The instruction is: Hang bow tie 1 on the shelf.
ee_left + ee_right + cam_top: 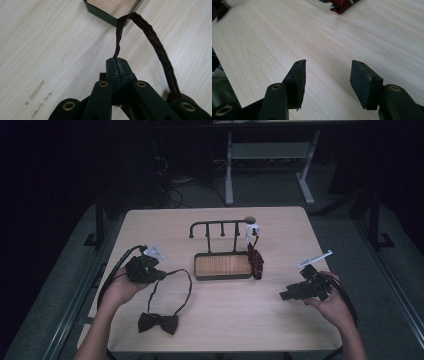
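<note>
High view: a dark bow tie [158, 323] lies on the table [260, 325] in front of the stand [223, 265], toward the person's edge, its thin strap [186, 287] looping up toward the stand's left end. The left gripper [159, 275], left of the stand, has its jaws closed tight on that strap; the left gripper view shows the band [160, 50] pinched between them and arching over the tabletop. The stand's wooden tray [222, 265] looks bare, and a dark red tie [255, 261] hangs off the rail's right end, against the tray's right side. The right gripper [287, 295], well right of the stand near the table's edge, is spread wide and holds nothing, with bare tabletop around it.
</note>
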`<state>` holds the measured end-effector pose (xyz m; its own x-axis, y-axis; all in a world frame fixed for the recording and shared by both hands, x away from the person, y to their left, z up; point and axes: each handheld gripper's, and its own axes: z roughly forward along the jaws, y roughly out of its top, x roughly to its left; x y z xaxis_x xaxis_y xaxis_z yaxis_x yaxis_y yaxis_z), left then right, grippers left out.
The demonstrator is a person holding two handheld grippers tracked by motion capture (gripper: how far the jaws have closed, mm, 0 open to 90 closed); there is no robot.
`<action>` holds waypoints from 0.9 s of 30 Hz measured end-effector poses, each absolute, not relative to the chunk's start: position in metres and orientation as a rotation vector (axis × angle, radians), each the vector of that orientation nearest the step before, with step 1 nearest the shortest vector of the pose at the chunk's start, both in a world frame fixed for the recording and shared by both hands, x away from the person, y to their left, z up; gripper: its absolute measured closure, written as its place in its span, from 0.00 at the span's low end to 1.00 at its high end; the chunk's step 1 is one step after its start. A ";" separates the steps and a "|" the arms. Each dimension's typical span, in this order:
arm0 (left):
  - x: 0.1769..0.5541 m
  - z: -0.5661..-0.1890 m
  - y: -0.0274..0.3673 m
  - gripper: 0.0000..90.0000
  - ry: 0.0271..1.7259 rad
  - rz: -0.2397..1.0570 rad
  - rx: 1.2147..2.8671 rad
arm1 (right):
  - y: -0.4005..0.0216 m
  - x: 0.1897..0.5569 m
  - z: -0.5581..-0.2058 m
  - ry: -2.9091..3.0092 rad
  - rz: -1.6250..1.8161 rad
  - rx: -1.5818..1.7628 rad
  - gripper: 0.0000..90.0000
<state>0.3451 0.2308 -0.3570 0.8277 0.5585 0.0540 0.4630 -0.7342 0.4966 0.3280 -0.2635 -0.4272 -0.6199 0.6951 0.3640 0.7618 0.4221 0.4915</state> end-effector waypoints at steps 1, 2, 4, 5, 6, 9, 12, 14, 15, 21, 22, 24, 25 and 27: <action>0.344 -0.354 0.230 1.00 0.749 0.274 2.532 | -0.263 0.328 -0.427 -2.557 -0.967 -1.318 0.51; 0.344 -0.351 0.230 1.00 0.745 0.273 2.532 | -0.263 0.328 -0.427 -2.559 -0.969 -1.317 0.51; 0.343 -0.346 0.229 1.00 0.729 0.275 2.528 | -0.264 0.328 -0.427 -2.555 -0.970 -1.317 0.51; 0.342 -0.344 0.229 1.00 0.722 0.277 2.529 | -0.264 0.328 -0.427 -2.555 -0.971 -1.317 0.51; 0.342 -0.341 0.228 1.00 0.715 0.275 2.527 | -0.264 0.328 -0.427 -2.556 -0.972 -1.316 0.52; 0.342 -0.337 0.227 1.00 0.703 0.273 2.523 | -0.263 0.327 -0.426 -2.555 -0.973 -1.319 0.51; 0.341 -0.332 0.225 1.00 0.683 0.269 2.518 | -0.263 0.327 -0.426 -2.558 -0.973 -1.315 0.51; 0.341 -0.328 0.224 1.00 0.675 0.270 2.518 | -0.263 0.327 -0.425 -2.561 -0.976 -1.312 0.51; 0.341 -0.327 0.223 1.00 0.669 0.274 2.523 | -0.263 0.327 -0.425 -2.561 -0.977 -1.312 0.51; 0.341 -0.319 0.222 1.00 0.663 0.280 2.525 | -0.263 0.327 -0.423 -2.560 -0.984 -1.316 0.51; 0.341 -0.318 0.222 1.00 0.660 0.279 2.528 | -0.263 0.327 -0.423 -2.560 -0.985 -1.316 0.51; 0.340 -0.315 0.222 1.00 0.655 0.285 2.530 | -0.263 0.327 -0.423 -2.560 -0.986 -1.317 0.51; 0.340 -0.314 0.221 1.00 0.653 0.285 2.529 | -0.263 0.327 -0.423 -2.561 -0.988 -1.317 0.51; 0.339 -0.311 0.220 1.00 0.647 0.287 2.533 | -0.263 0.327 -0.423 -2.563 -0.991 -1.314 0.51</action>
<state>0.3395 0.2203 -0.3110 0.8645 0.4968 0.0762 0.3901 -0.7588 0.5216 0.3275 -0.2632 -0.4229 -0.6241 0.6932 0.3606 0.7555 0.4175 0.5050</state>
